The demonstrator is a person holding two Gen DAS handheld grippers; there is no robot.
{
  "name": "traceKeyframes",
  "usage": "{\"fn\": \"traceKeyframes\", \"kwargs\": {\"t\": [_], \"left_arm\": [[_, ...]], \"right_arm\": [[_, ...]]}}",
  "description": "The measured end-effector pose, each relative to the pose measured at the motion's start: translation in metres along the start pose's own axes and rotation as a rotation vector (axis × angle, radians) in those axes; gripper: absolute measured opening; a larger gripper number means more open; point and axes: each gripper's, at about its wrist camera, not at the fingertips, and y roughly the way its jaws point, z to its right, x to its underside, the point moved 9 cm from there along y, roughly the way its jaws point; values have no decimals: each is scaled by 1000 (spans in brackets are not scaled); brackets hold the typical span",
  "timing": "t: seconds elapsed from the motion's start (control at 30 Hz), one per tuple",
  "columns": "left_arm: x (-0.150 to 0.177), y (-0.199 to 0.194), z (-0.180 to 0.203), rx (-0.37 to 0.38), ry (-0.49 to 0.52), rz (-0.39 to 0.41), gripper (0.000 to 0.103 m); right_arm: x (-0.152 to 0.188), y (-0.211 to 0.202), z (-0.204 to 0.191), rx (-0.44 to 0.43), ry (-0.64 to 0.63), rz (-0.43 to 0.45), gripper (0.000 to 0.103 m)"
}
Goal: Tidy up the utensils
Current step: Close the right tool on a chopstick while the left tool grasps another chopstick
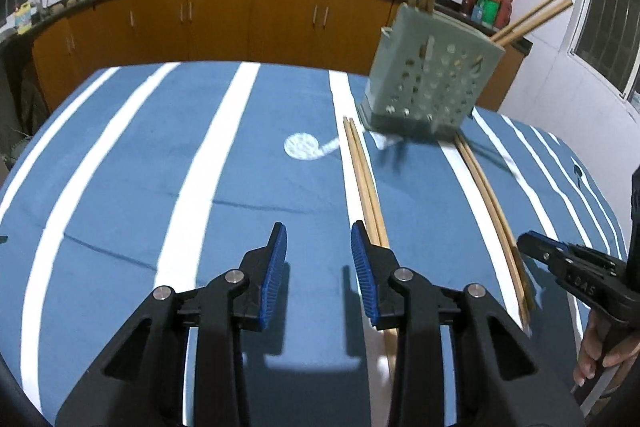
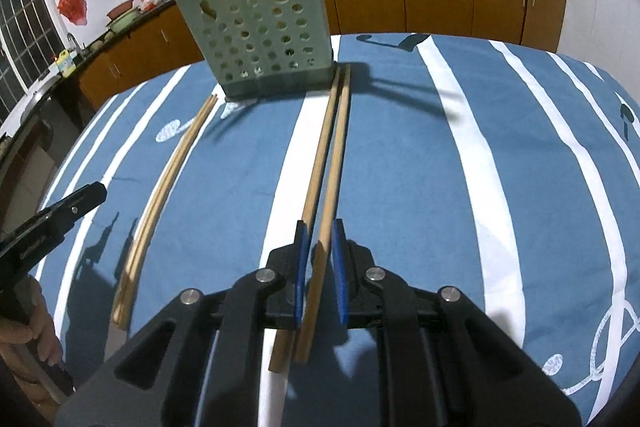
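Now right gripper (image 2: 320, 259) clamping pair of long wooden chopsticks (image 2: 332, 147) lying before perforated grey-green plastic holder (image 2: 260, 39), readying lift; left gripper (image 1: 319, 267) gaping empty beside second pair (image 1: 366, 187).

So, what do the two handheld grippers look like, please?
Both the left gripper and the right gripper are matte black plastic with silver pivot bolts. Their fingers carry ribbed blue pads. Pale lettering marks the right gripper's side.

Wide bare stretch of striped cloth on the worktop (image 1: 132, 195) left of the left chopstick pair (image 1: 366, 187), narrow lane between that pair and the right chopstick pair (image 2: 326, 163), perforated holder (image 2: 260, 39) blocking the far end, open cloth to its right
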Motion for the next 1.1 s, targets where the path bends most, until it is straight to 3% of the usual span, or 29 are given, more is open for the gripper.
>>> {"fn": "traceKeyframes", "kwargs": {"t": [0.27,0.47,0.73,1.1], "left_arm": [[13,6,8,21,14,-37,30],[21,9,17,58,26,-69,23],[29,10,32,97,63,-91,19],[38,13,43,76,132,-128,15]], "right_arm": [[2,8,10,74,-21,-4,8],[-1,4,35,119,47,11,8],[0,2,47,129,68,17,8],[1,0,51,131,75,17,8]]}}
